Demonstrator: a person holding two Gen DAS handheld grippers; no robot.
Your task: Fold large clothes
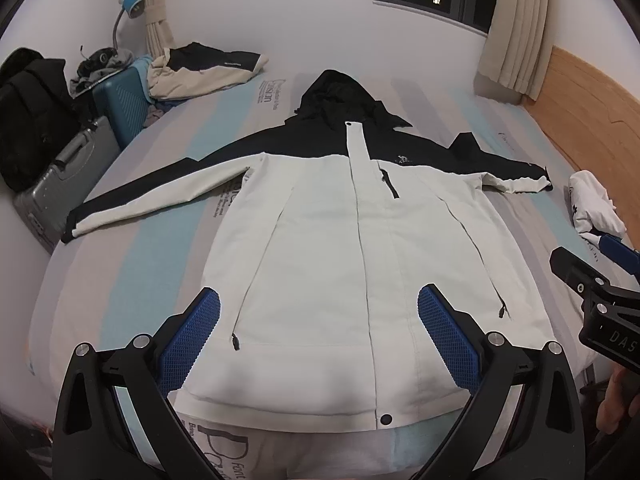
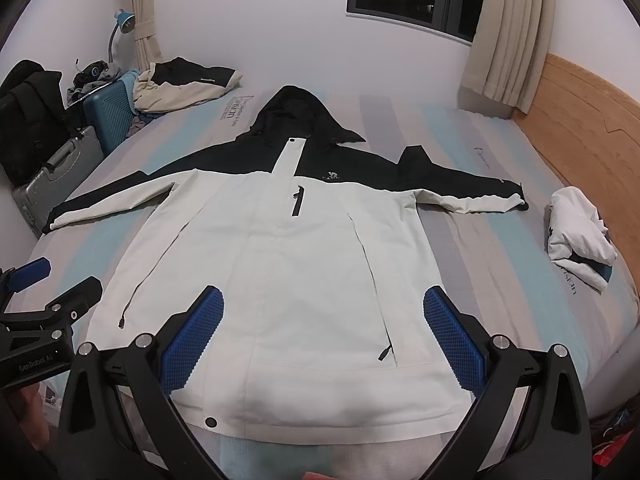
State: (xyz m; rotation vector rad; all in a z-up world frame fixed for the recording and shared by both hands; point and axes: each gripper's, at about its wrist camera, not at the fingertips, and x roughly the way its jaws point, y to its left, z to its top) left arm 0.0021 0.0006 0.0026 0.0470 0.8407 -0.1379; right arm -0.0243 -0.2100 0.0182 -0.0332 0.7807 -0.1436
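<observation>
A white and black hooded jacket (image 1: 320,248) lies flat and face up on the bed, zipped, with both sleeves spread out sideways; it also shows in the right wrist view (image 2: 280,264). My left gripper (image 1: 318,300) is open and empty, held above the jacket's hem. My right gripper (image 2: 322,300) is open and empty too, above the hem a little further right. The right gripper also shows at the right edge of the left wrist view (image 1: 596,276). The left gripper shows at the left edge of the right wrist view (image 2: 48,308).
The striped mattress (image 1: 132,264) fills the view. A folded white garment (image 2: 576,236) lies at the right. A beige and black jacket (image 1: 200,68) lies crumpled at the far left corner. Suitcases (image 1: 68,168) stand left of the bed. A wooden headboard (image 2: 592,120) is at right.
</observation>
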